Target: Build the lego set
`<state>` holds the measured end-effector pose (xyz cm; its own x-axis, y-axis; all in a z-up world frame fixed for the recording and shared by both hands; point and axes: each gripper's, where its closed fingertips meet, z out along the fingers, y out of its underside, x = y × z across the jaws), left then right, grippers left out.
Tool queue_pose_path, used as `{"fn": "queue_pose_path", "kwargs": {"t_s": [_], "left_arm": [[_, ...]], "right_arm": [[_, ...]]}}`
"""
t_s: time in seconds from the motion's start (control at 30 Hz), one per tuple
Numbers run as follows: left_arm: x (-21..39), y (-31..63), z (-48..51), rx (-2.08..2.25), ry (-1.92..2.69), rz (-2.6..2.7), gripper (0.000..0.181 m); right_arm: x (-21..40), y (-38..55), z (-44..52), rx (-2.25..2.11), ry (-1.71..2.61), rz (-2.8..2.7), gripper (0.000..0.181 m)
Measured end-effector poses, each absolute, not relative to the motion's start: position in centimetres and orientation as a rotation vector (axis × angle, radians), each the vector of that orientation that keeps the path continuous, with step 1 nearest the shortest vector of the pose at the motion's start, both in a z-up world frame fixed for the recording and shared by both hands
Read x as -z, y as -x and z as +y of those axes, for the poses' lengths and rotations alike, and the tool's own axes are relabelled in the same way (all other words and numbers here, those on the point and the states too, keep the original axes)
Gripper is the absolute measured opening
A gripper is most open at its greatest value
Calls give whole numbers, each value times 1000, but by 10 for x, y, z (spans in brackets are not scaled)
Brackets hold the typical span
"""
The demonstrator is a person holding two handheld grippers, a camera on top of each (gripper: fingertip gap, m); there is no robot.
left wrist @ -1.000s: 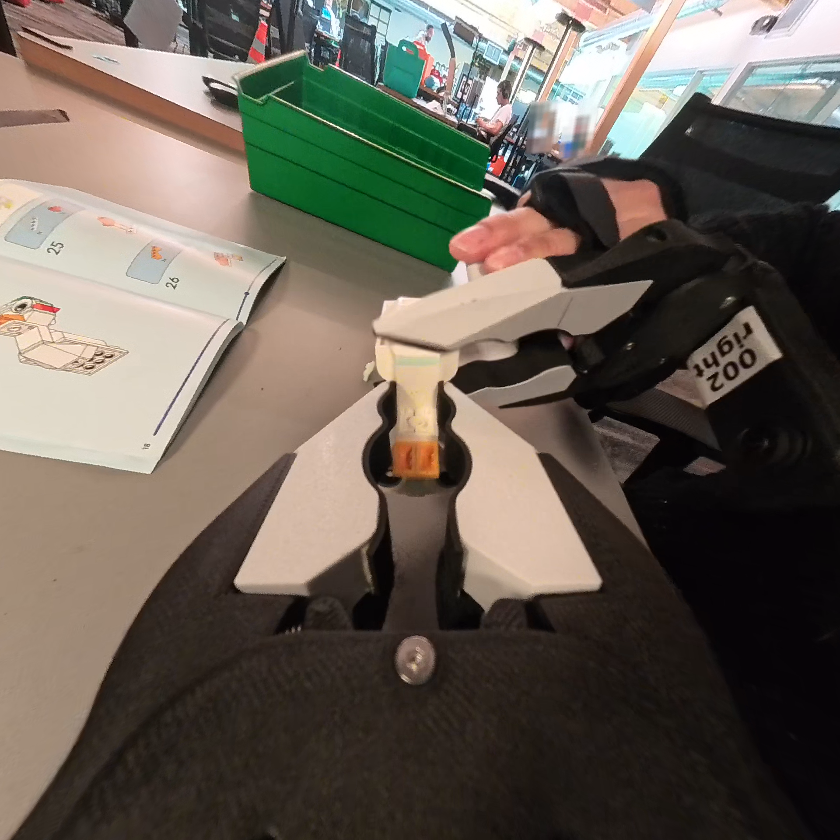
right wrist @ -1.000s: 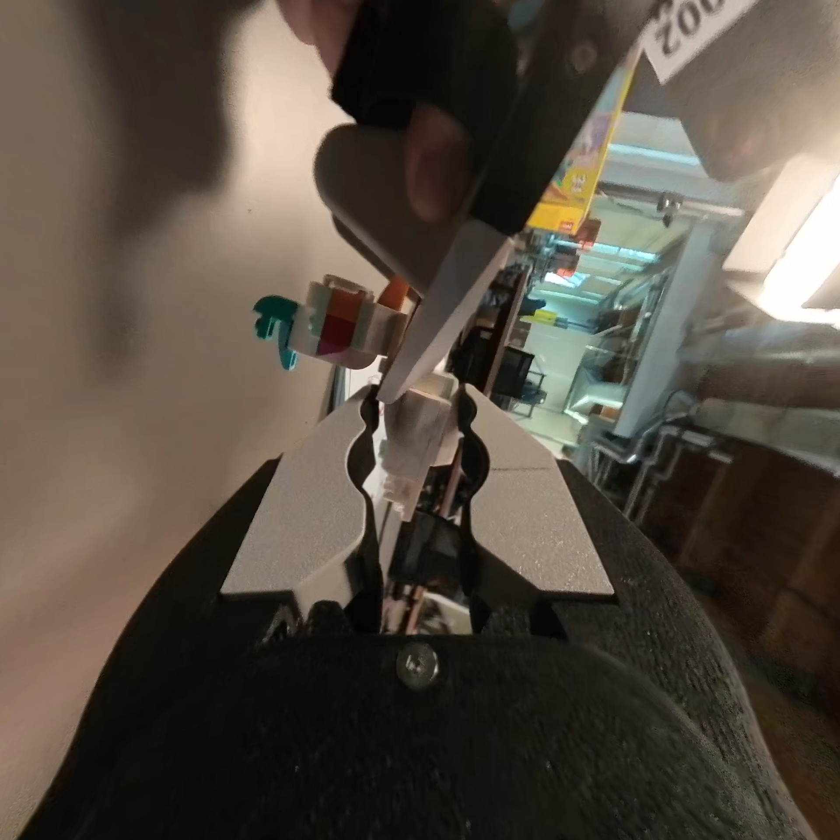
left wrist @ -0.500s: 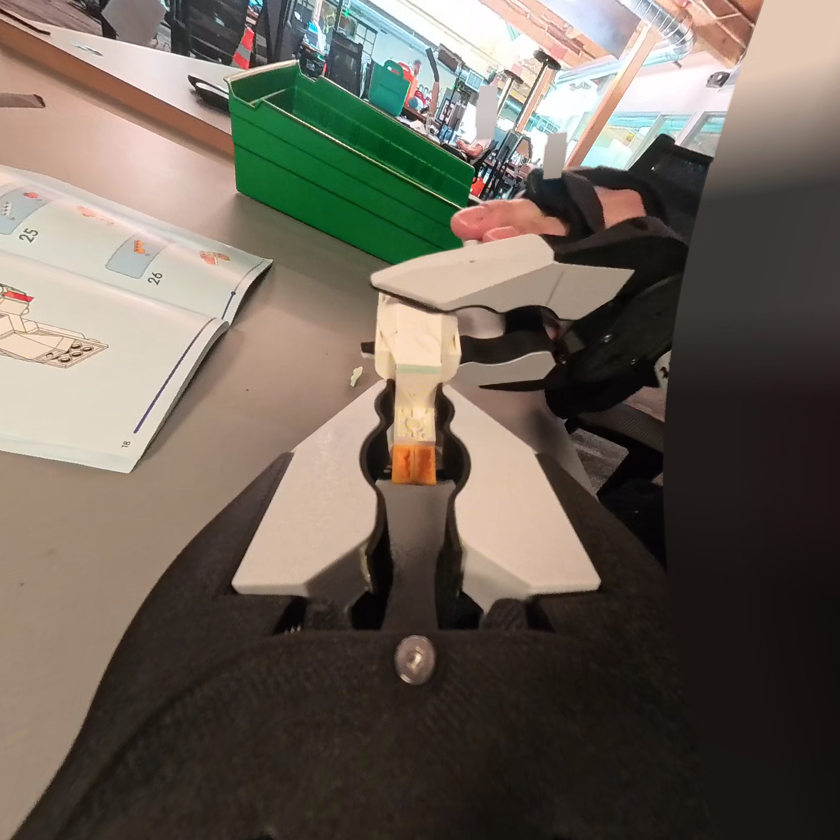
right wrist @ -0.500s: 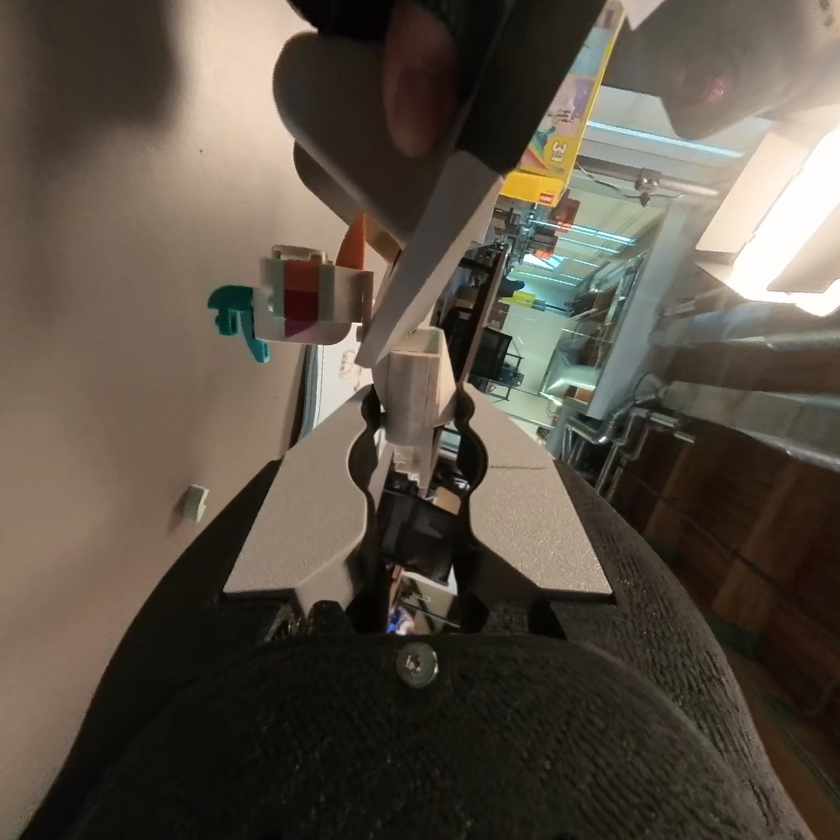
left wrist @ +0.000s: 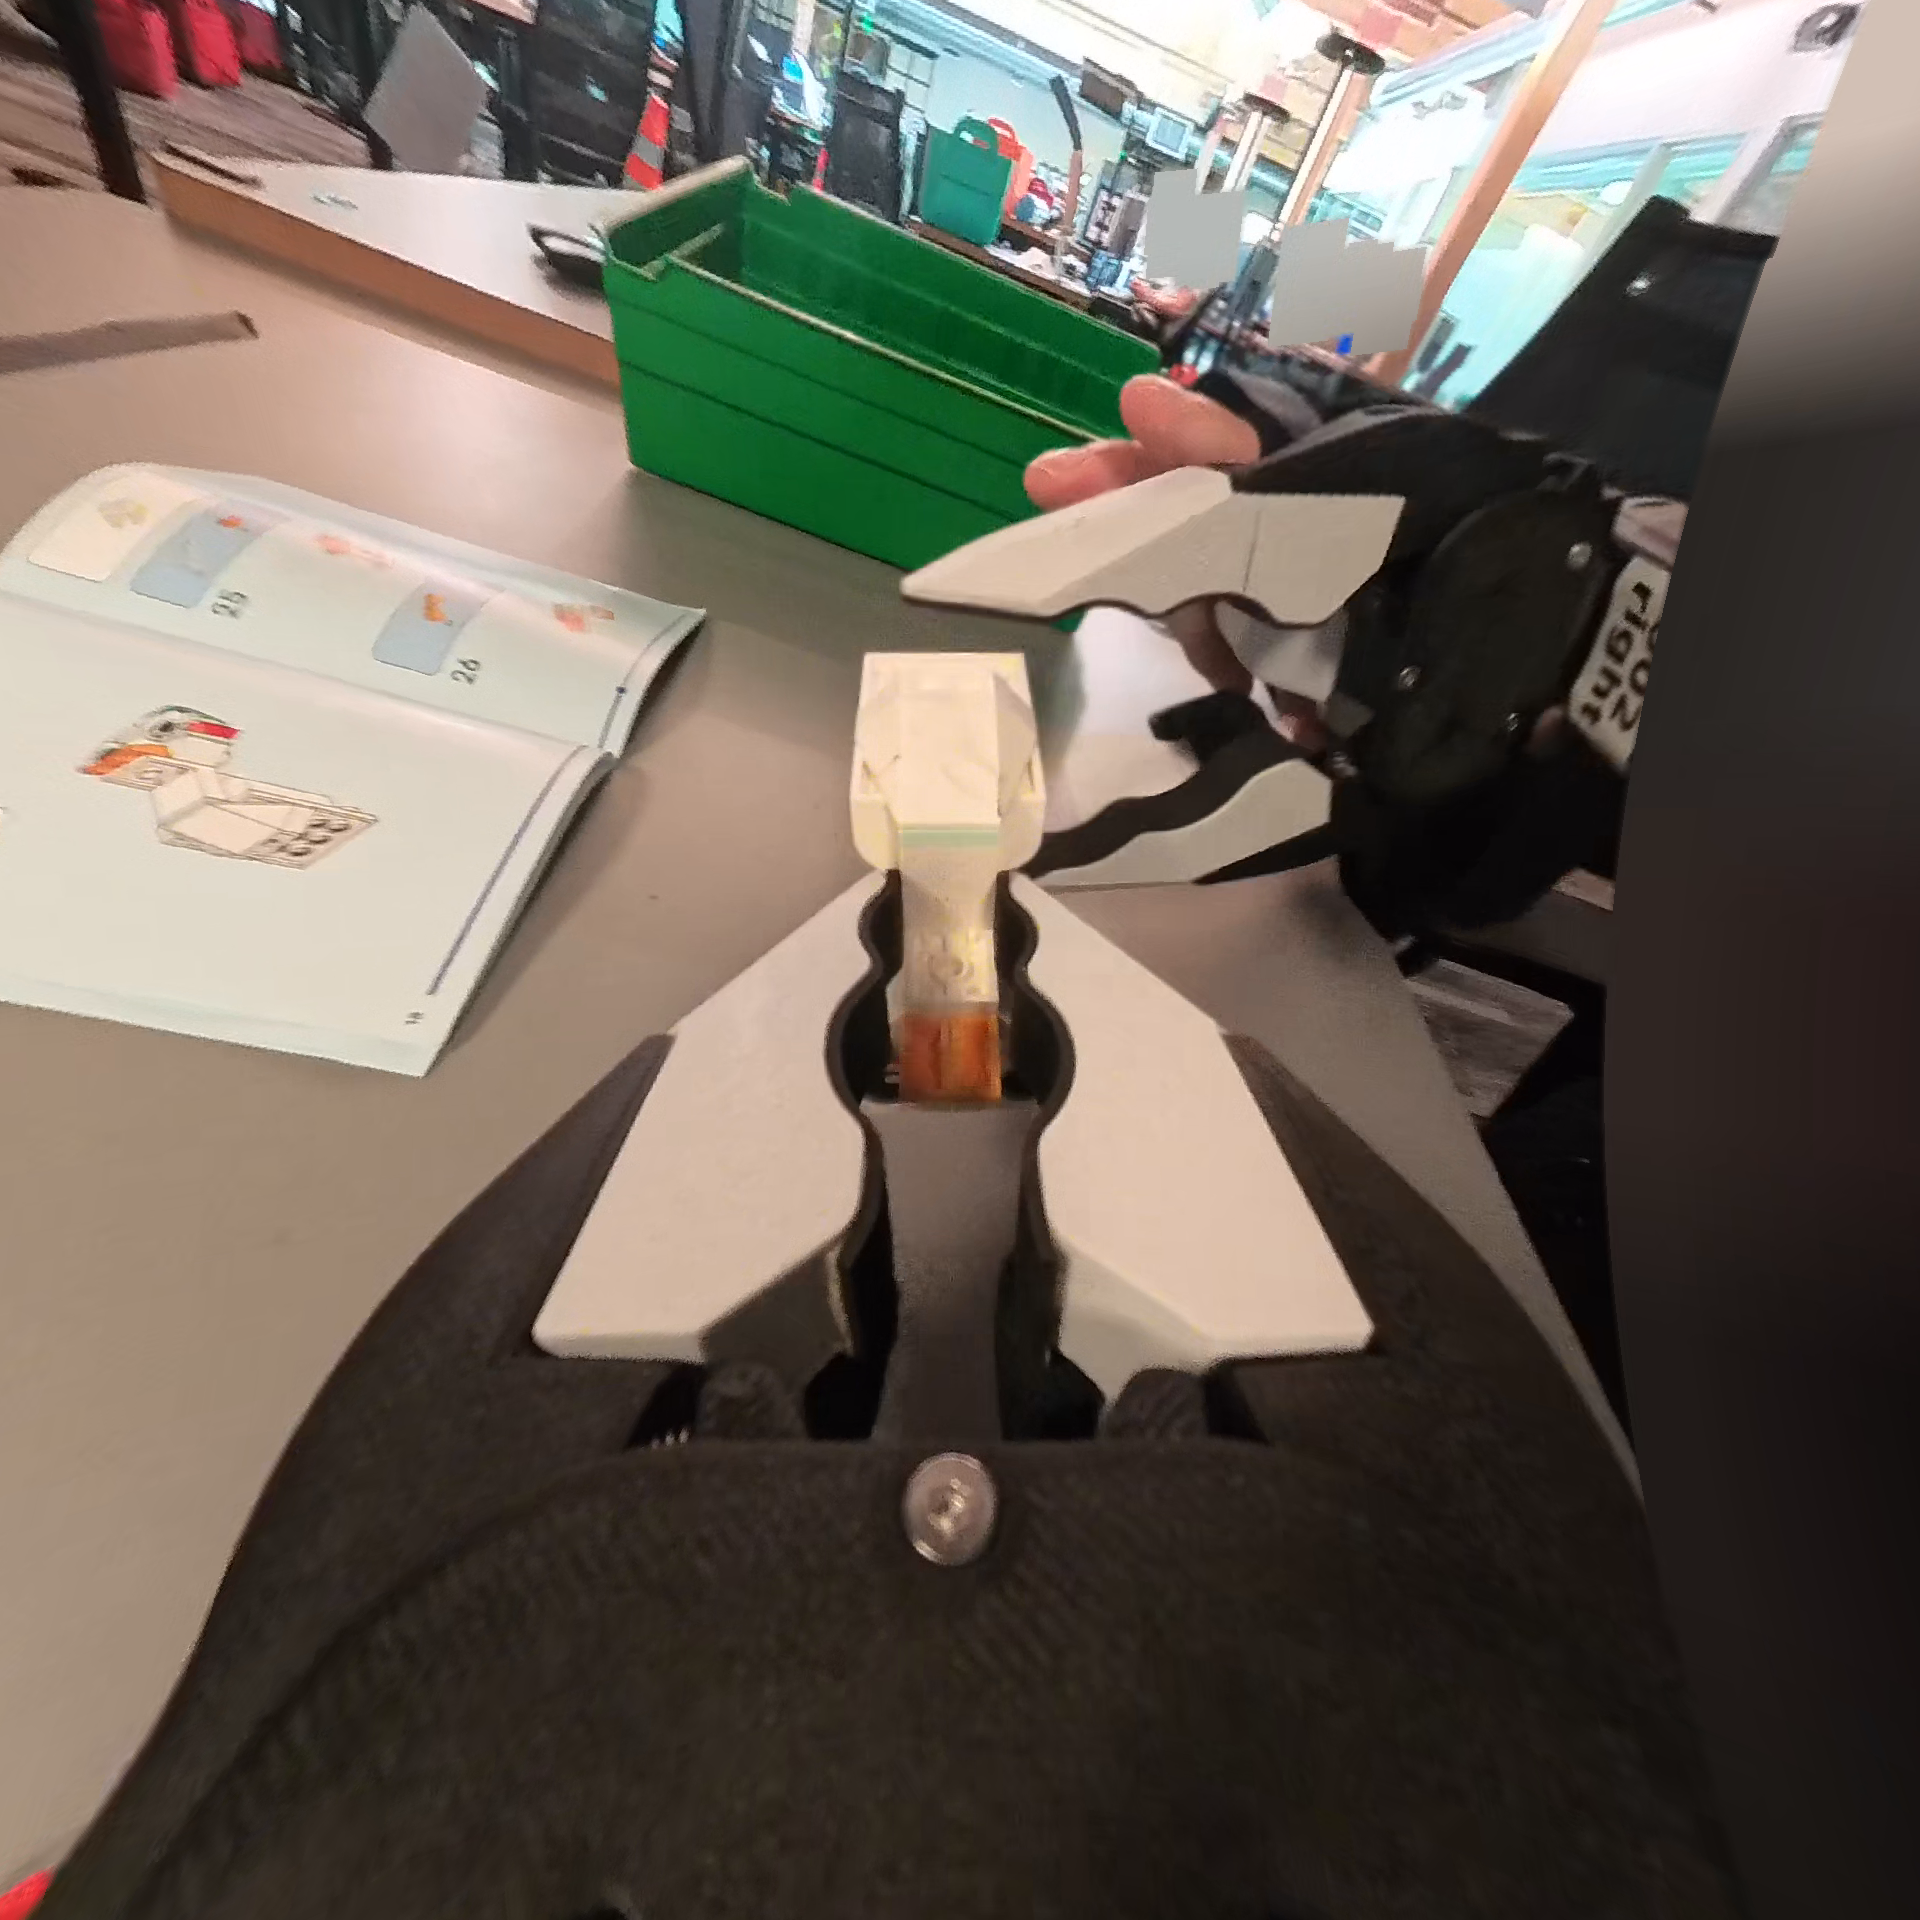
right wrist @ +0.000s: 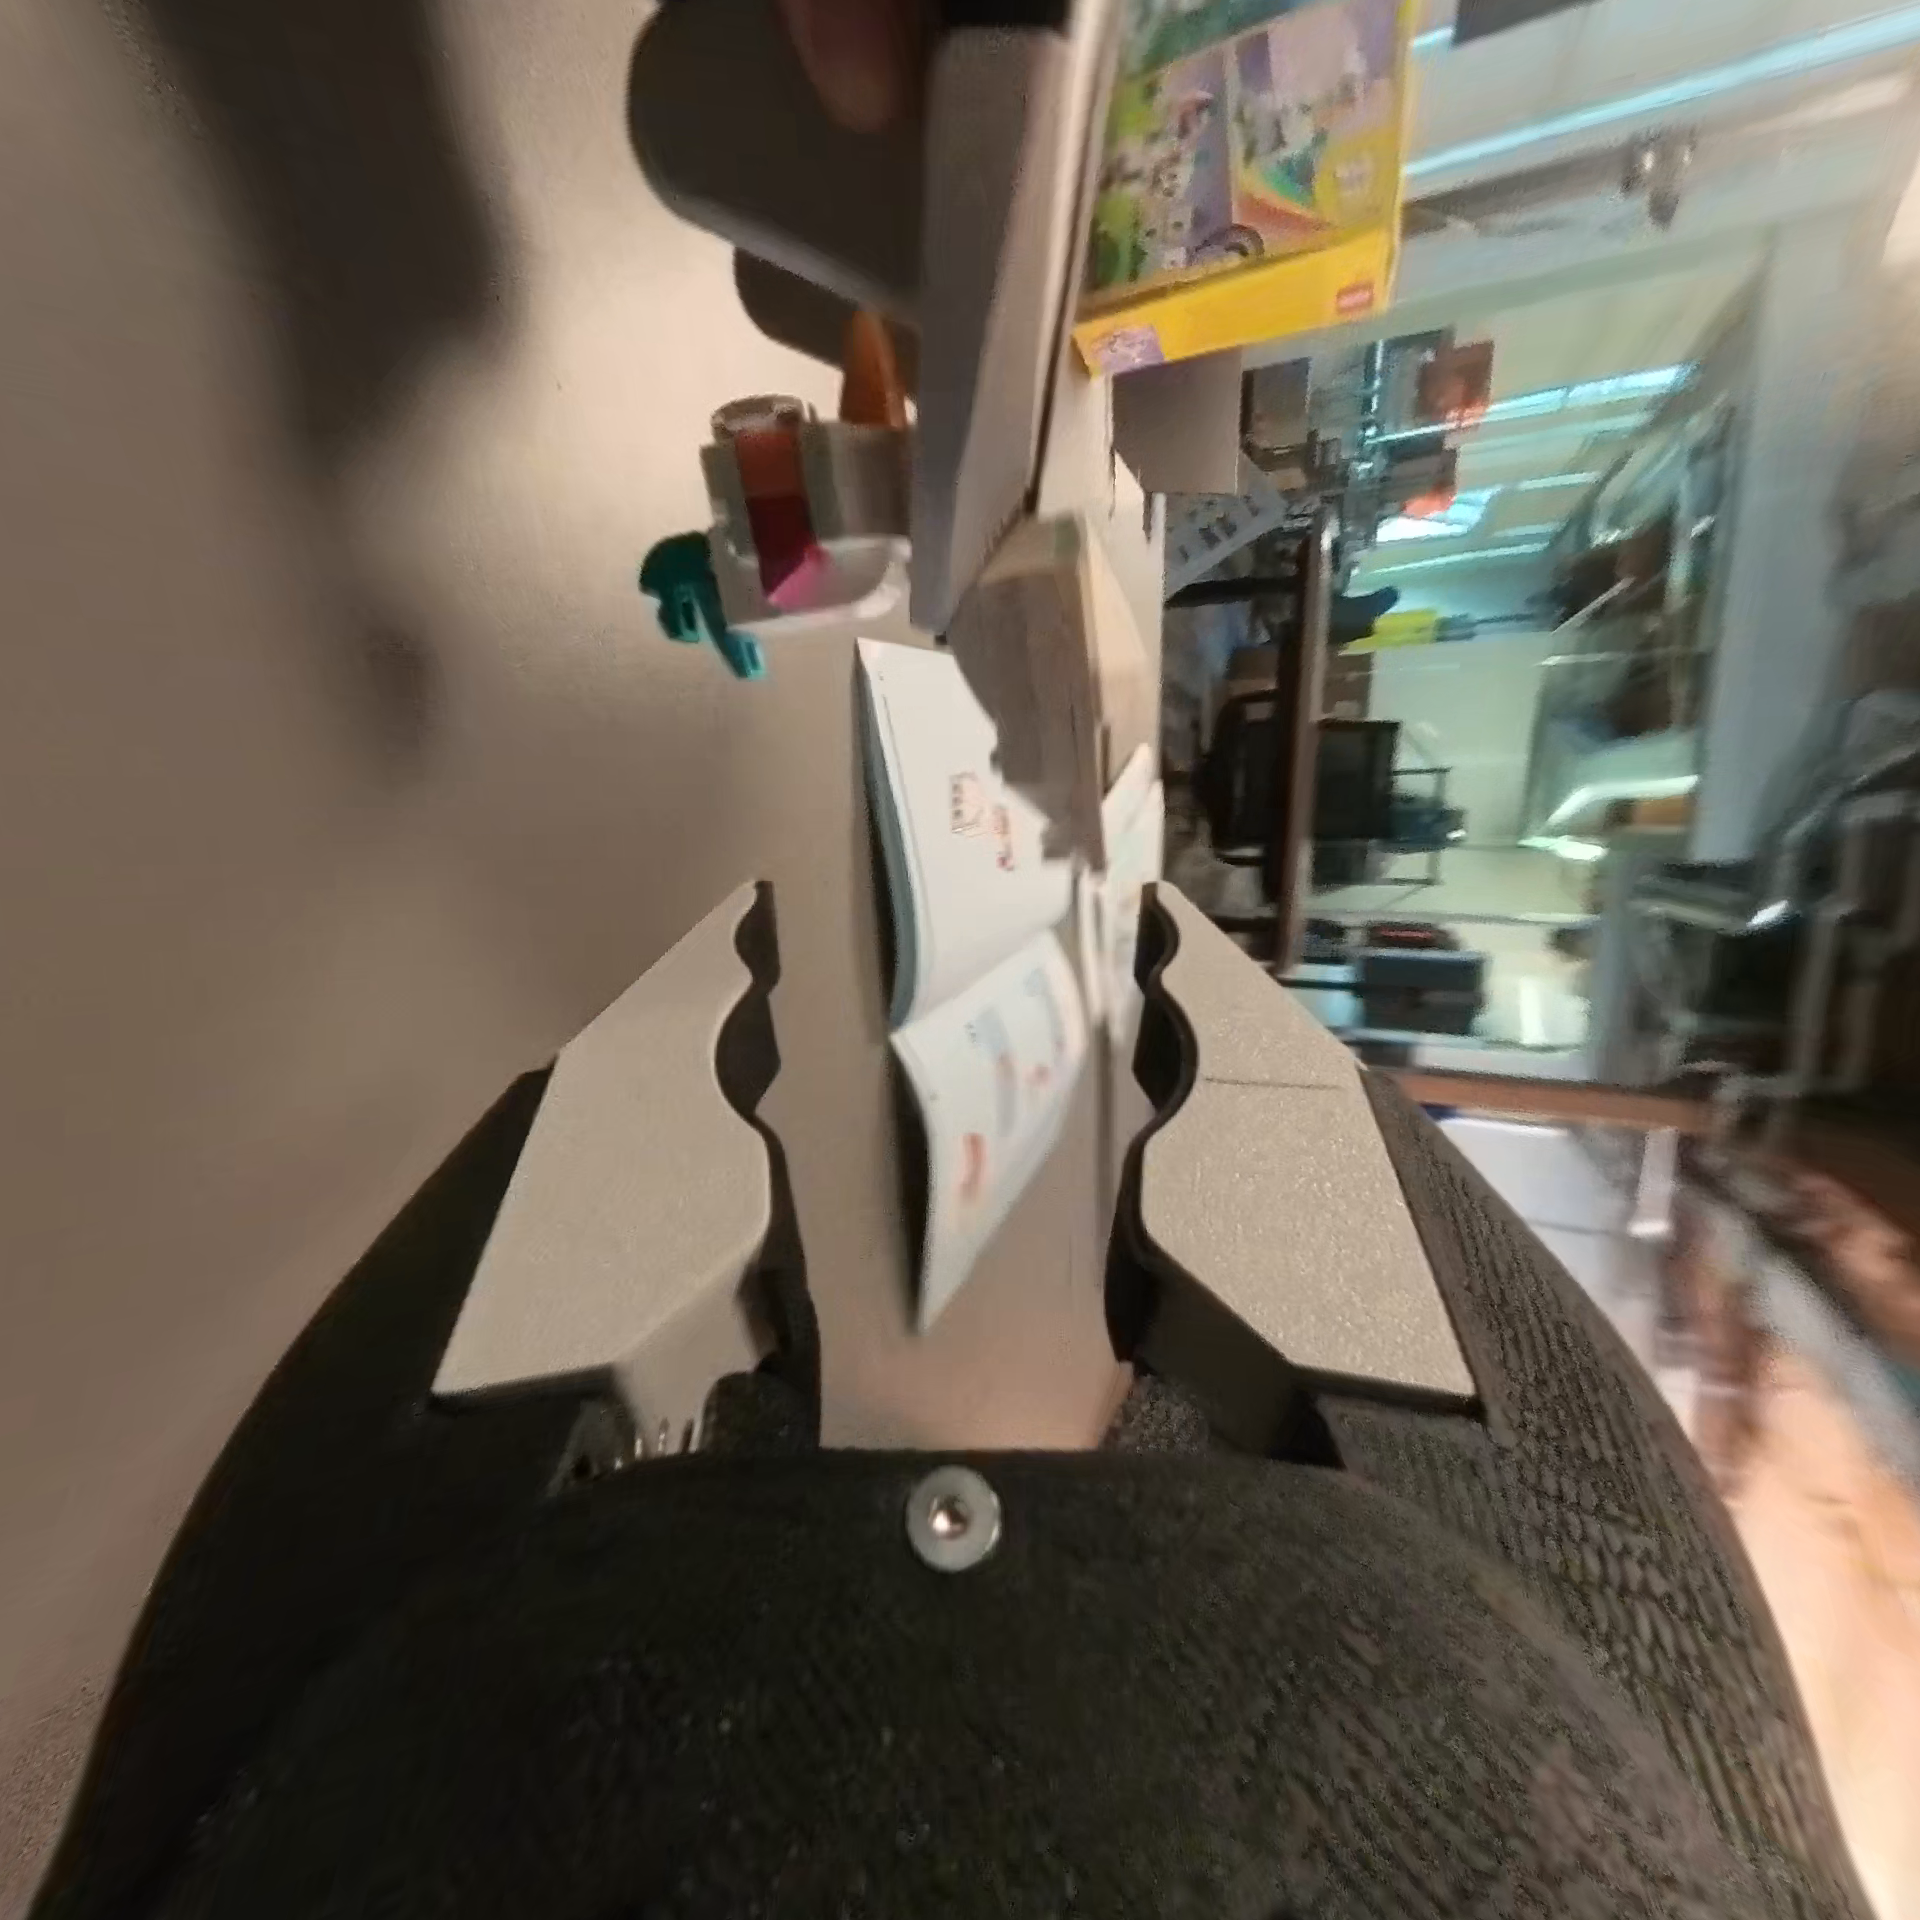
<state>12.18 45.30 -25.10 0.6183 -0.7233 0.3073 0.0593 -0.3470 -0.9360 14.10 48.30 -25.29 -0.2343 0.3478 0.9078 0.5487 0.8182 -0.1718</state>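
Observation:
My left gripper (left wrist: 948, 896) is shut on a white lego model (left wrist: 940, 769), with the model's orange end down between the jaws and its white block sticking out past the tips. In the right wrist view the model's head (right wrist: 800, 530) shows red, magenta and teal pieces, held at the top of the frame. My right gripper (right wrist: 956, 896) is open and empty, a short way back from the model. Its fingers (left wrist: 1091, 561) show at the upper right of the left wrist view, spread apart beside the model and not touching it.
An open instruction booklet (left wrist: 312, 748) lies on the grey table (left wrist: 260, 1195) to the left. A green bin (left wrist: 862, 405) stands behind it. A yellow lego box (right wrist: 1247, 156) stands farther back. A gloved hand (left wrist: 1455, 582) holds the right gripper. The gap from one gripper's tips to the other's is roughly 4 centimetres.
The right gripper was shut on the model's white end; it has opened, let go and drawn back to the right. The left gripper keeps hold of the model.

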Motion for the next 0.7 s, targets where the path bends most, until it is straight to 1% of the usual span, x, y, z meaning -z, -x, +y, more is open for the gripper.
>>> {"fn": "queue_pose_path", "kwargs": {"t_s": [0.2,0.27,0.33,0.43,0.53,0.6,0.67,0.7], "left_arm": [[233,-106,457,807,1608,506,15],[230,-100,459,744,1574,507,15],[229,-96,460,667,1554,516,15],[233,-83,467,414,1555,547,15],[235,-79,468,299,1542,586,15],[235,-81,467,302,1535,600,15],[236,-82,466,294,1535,616,15],[237,-84,466,291,1533,629,15]], "right_arm": [[224,-168,506,-356,949,-1438,68],[215,-171,511,-549,1002,-1349,64],[207,-171,531,-568,1045,-1273,58],[180,-167,558,-424,947,-1103,46],[172,-158,574,-398,883,-1025,42],[177,-152,572,-507,897,-1044,41],[190,-148,555,-695,913,-1147,36],[198,-147,544,-802,929,-1220,37]]}}
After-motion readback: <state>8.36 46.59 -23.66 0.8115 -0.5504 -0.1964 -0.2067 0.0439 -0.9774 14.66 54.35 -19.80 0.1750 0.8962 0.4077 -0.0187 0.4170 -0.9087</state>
